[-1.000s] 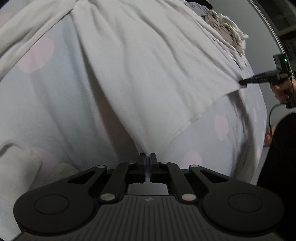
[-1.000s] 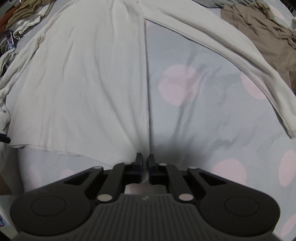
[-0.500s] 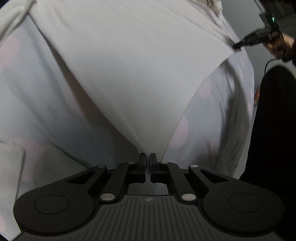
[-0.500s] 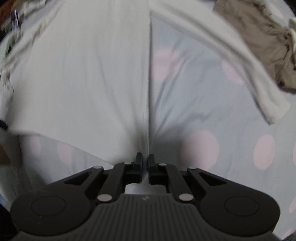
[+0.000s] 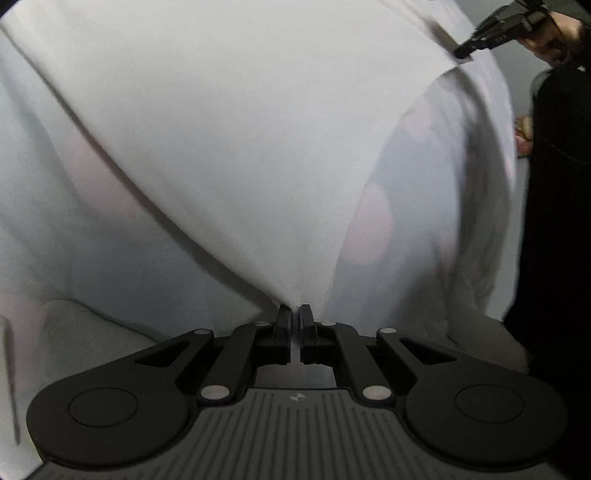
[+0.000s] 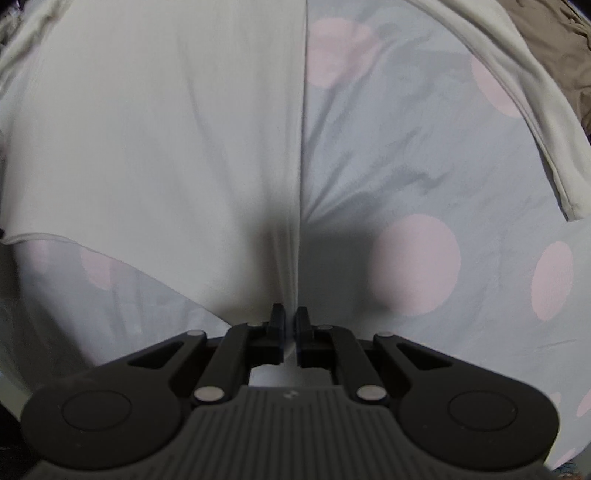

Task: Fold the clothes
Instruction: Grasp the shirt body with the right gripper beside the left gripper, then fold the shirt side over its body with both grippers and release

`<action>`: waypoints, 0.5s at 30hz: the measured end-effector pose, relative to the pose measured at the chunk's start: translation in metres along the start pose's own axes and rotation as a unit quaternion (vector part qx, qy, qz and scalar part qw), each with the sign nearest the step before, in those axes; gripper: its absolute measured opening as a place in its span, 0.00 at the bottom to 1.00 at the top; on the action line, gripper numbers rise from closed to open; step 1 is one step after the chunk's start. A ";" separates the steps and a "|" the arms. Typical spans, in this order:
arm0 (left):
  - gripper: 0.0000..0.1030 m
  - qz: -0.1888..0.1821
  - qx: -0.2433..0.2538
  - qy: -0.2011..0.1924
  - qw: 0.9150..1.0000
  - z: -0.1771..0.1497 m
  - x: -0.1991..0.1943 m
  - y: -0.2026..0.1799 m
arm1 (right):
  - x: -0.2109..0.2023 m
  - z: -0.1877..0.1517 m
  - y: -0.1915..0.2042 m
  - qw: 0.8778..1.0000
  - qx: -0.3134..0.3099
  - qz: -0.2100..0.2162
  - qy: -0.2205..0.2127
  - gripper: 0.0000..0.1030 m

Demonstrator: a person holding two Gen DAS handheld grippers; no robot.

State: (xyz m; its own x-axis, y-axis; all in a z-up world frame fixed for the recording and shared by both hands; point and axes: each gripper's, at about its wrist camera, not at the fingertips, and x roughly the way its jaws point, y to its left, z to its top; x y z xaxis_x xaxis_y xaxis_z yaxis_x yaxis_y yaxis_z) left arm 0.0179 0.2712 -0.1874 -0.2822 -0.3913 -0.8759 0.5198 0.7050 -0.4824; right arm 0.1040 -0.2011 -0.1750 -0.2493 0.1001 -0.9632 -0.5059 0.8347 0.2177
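A white long-sleeved garment [image 5: 240, 140] is stretched taut above a pale bedsheet with pink dots [image 6: 417, 266]. My left gripper [image 5: 294, 314] is shut on one bottom corner of it. The other bottom corner is pinched in my right gripper [image 6: 289, 315], which shows again at the top right of the left wrist view as the right gripper [image 5: 463, 51], held by a hand [image 5: 546, 35]. In the right wrist view the white garment [image 6: 166, 147] fills the left half, and one sleeve [image 6: 535, 110] arcs along the right side.
A brown garment [image 6: 554, 40] lies crumpled at the top right of the right wrist view. The person's dark clothing [image 5: 557, 221] fills the right edge of the left wrist view. A white bundle [image 5: 88, 332] lies at the lower left.
Both grippers have lifted the garment's hem, pulling the cloth taut and off the sheet. The right gripper has risen toward the top right of the left wrist view.
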 end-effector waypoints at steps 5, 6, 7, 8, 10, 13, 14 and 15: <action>0.04 -0.014 -0.032 -0.015 0.999 -0.004 0.001 0.017 | 0.029 0.019 0.024 0.997 -0.054 -0.058 0.012 0.07; 0.05 -0.011 -0.042 -0.024 0.999 -0.007 -0.004 0.021 | 0.030 0.022 0.029 0.995 -0.069 -0.071 0.012 0.10; 0.09 -0.001 -0.054 -0.037 0.998 -0.012 -0.011 0.026 | 0.028 0.024 0.032 0.994 -0.077 -0.082 0.008 0.27; 0.11 0.010 -0.067 -0.050 0.996 -0.016 -0.019 0.030 | 0.023 0.026 0.034 0.992 -0.080 -0.098 0.004 0.36; 0.11 0.031 -0.093 -0.077 0.992 -0.026 -0.033 0.040 | 0.013 0.030 0.036 0.989 -0.078 -0.122 -0.004 0.43; 0.12 0.063 -0.131 -0.116 0.983 -0.039 -0.055 0.055 | -0.011 0.044 0.044 0.986 -0.065 -0.150 -0.040 0.43; 0.12 0.073 -0.143 -0.129 0.978 -0.044 -0.063 0.059 | -0.019 0.049 0.047 0.984 -0.062 -0.160 -0.056 0.43; 0.12 0.084 -0.156 -0.142 0.974 -0.049 -0.070 0.064 | -0.027 0.056 0.053 0.982 -0.054 -0.164 -0.074 0.43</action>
State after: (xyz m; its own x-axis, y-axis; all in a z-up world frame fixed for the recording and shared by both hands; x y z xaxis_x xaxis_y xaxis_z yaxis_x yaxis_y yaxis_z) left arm 0.0319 0.3726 -0.1572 0.0433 -0.3724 -0.9271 0.2573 0.9008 -0.3498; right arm 0.1299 -0.1297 -0.1467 0.0604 -0.0808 -0.9949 -0.6254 0.7737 -0.1008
